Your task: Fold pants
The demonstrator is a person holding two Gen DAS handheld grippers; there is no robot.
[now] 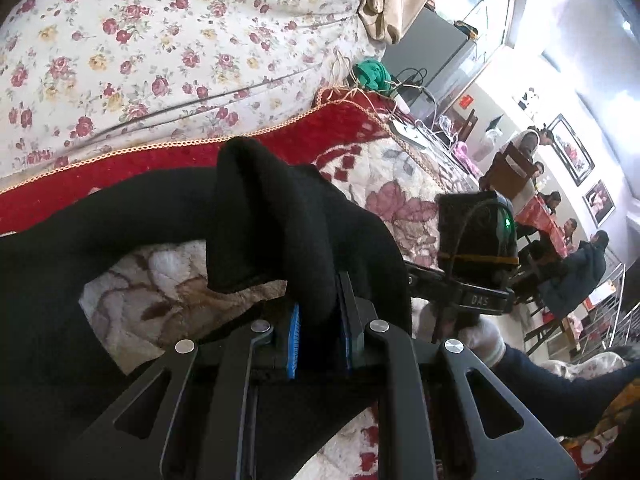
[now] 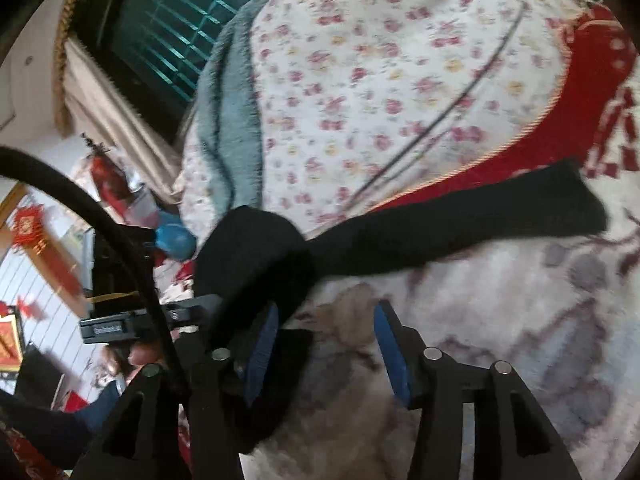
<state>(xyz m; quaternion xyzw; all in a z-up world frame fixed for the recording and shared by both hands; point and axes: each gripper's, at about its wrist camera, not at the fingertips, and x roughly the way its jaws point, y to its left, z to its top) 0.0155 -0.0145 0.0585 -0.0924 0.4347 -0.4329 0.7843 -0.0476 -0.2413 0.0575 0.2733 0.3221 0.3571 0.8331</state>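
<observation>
The black pants [image 1: 280, 216] lie partly lifted over a red and cream flowered blanket [image 1: 400, 196]. My left gripper [image 1: 318, 336] is shut on a raised fold of the pants, with cloth bunched between its blue pads [image 1: 294, 340]. In the right wrist view the pants [image 2: 460, 220] stretch from a bunched end at the left to a leg at the right. My right gripper [image 2: 324, 344] is open; its left finger [image 2: 264, 344] touches the bunched cloth and its right finger [image 2: 394, 356] is over bare blanket. The other gripper and gloved hand [image 1: 480, 336] show at the right of the left wrist view.
A white quilt with small roses [image 1: 160, 52] lies behind the blanket. A grey-blue fleece [image 2: 228, 120] lies at its far edge. Cables and a green cloth [image 1: 372, 74] sit at the bed's end. Seated people [image 1: 580, 264] are at a table beyond.
</observation>
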